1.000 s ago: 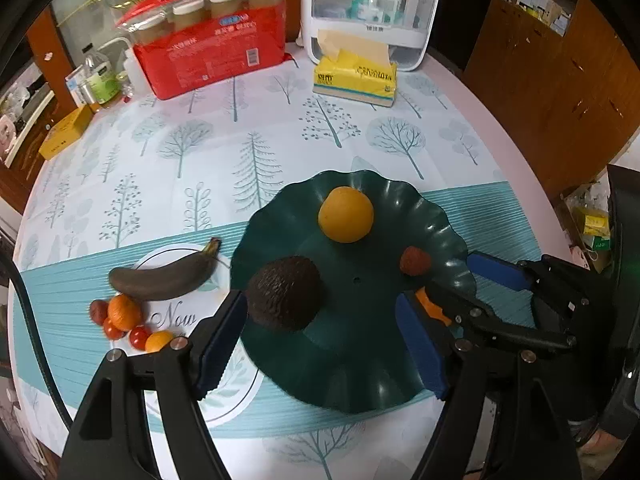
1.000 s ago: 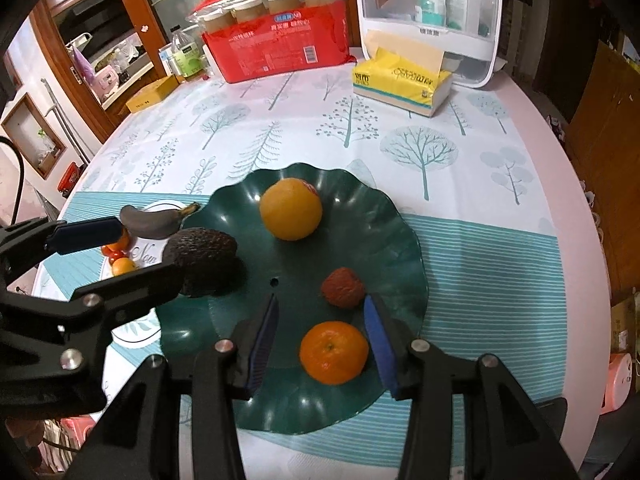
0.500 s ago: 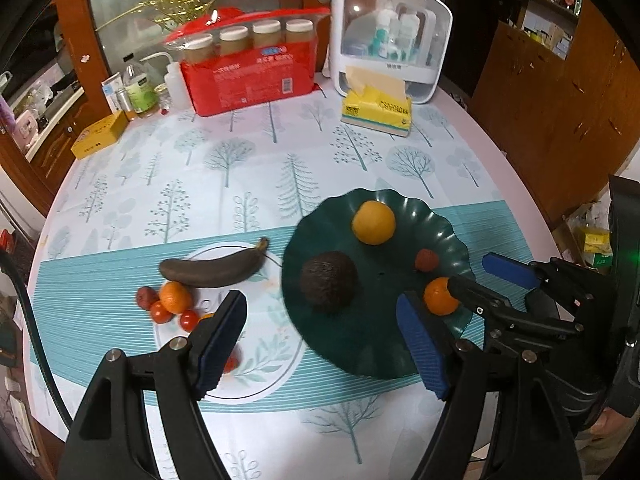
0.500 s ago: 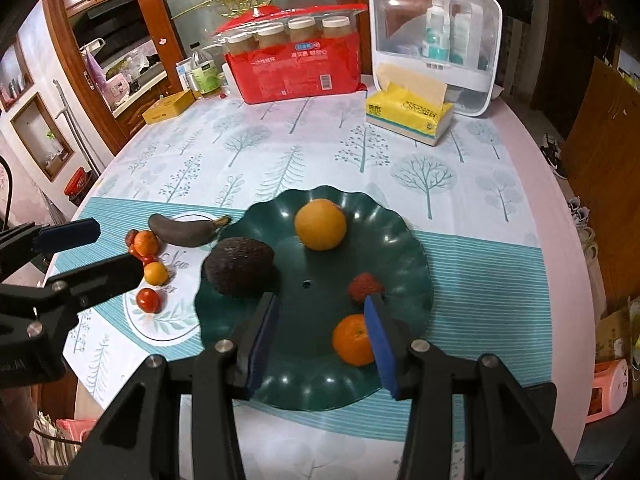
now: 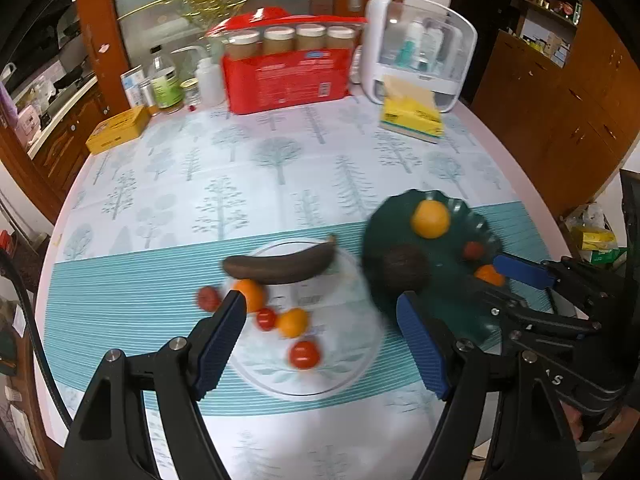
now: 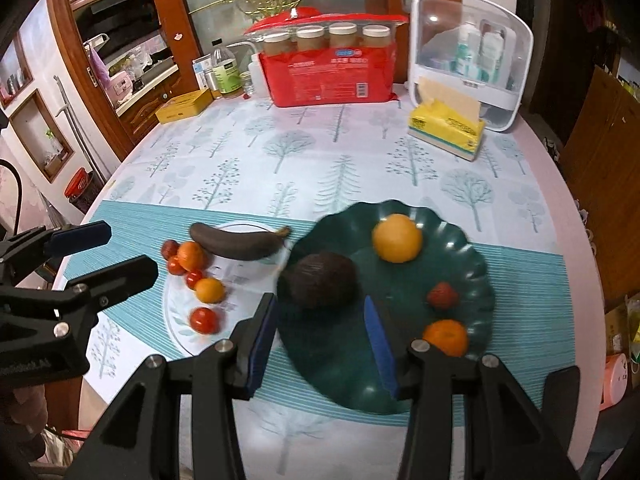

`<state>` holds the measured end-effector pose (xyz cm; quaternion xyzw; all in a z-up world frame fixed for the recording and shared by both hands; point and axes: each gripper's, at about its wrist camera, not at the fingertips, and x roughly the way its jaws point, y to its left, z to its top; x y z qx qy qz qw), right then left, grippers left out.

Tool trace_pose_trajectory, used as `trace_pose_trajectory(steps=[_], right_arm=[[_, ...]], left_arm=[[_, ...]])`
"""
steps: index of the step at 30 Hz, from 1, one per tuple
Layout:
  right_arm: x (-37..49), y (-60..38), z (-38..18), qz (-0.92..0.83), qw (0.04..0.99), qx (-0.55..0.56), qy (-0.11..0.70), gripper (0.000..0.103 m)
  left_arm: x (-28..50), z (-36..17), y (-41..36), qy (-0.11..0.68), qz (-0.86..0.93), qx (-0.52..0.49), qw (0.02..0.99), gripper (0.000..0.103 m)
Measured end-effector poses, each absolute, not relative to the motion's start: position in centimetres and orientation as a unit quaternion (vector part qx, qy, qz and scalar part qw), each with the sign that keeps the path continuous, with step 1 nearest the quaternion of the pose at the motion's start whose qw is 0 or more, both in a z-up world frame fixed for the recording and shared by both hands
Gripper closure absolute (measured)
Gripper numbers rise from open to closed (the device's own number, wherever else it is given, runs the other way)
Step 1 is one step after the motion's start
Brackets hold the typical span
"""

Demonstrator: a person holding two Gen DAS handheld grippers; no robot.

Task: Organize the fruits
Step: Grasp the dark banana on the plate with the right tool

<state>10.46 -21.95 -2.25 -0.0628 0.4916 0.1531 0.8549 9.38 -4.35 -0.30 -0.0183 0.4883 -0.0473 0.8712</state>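
A dark green scalloped plate holds an avocado, an orange, a small red fruit and a mandarin. Left of it a dark banana, small oranges and cherry tomatoes lie on a clear glass plate. My left gripper is open and empty above the glass plate. My right gripper is open and empty above the green plate's near left part.
At the table's back stand a red pack of jars, a white cosmetics box, a yellow tissue pack, bottles and a yellow box. Wooden cabinets stand beyond the table's right edge.
Both grippers have pulled back, risen and shifted left. The left gripper moved from over the avocado to over the glass plate. The mandarin now lies right of the right gripper's fingers.
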Motion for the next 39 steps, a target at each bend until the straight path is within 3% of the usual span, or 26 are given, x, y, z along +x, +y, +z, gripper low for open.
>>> trace_pose_trajectory(steps=[13,26,31,35,39], right_arm=[[14.6,-13.8,-7.5,0.121,0.826,0.025,0.551,0.058],[19.6,-11.9,-15.2,0.049,0.748,0.216,0.626,0.057],[20.3,-11.6,-15.7,0.028,0.734,0.26,0.627,0.042],[20.3,-10.4,-15.6,-0.003,0.729,0.218,0.648,0.042],[20.2,-11.0,-16.1,-0.014,0.723,0.249,0.644,0.04]], left_arm=[[13.0,-6.8,8.4,0.536,-0.032,-0.039,0.843,0.026],[17.0,-14.5,11.5,0.59,-0.053,-0.09,0.8,0.032],[17.6,-15.2,11.0,0.592,-0.071,-0.088,0.798,0.032],[17.7,-15.3,10.9,0.592,-0.081,-0.087,0.797,0.032],[17.9,-15.6,11.0,0.592,-0.087,-0.09,0.796,0.032]])
